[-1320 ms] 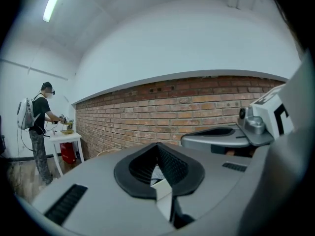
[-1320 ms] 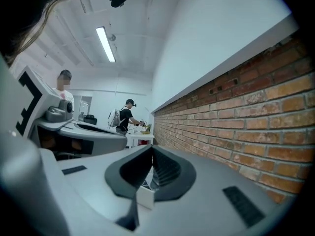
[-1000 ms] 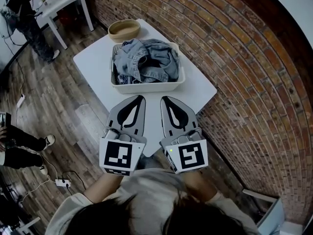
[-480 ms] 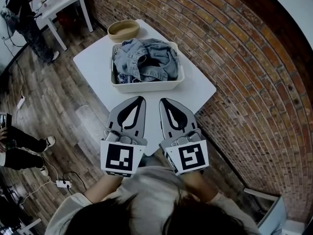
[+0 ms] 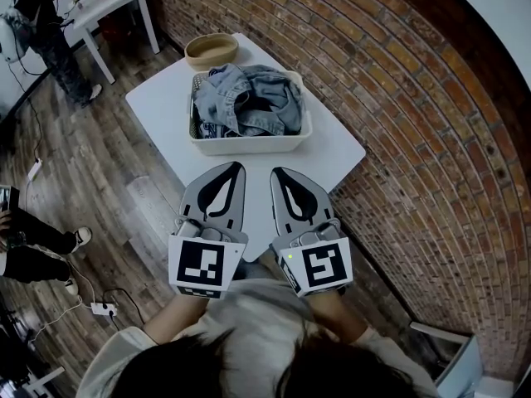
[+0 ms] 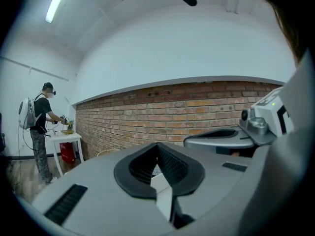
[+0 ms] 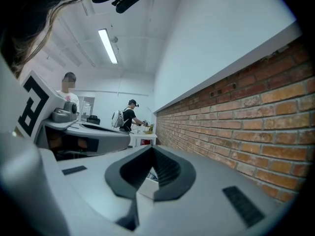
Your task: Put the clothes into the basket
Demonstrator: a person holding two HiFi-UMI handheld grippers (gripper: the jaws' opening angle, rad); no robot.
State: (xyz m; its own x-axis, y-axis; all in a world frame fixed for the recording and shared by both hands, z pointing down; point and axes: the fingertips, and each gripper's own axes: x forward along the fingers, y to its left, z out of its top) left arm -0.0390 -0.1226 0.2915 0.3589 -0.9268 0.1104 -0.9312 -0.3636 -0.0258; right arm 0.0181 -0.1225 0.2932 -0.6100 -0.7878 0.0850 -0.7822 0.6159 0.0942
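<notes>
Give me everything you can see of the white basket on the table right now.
The white basket is a rectangular, plastic-looking tub with rounded corners and a thick rim; a perforated wall shows inside its left end. It stands upright on the white table, toward the far side. Blue denim clothes fill it and heap above the rim. A round tan bowl sits just behind it; whether they touch is unclear.
</notes>
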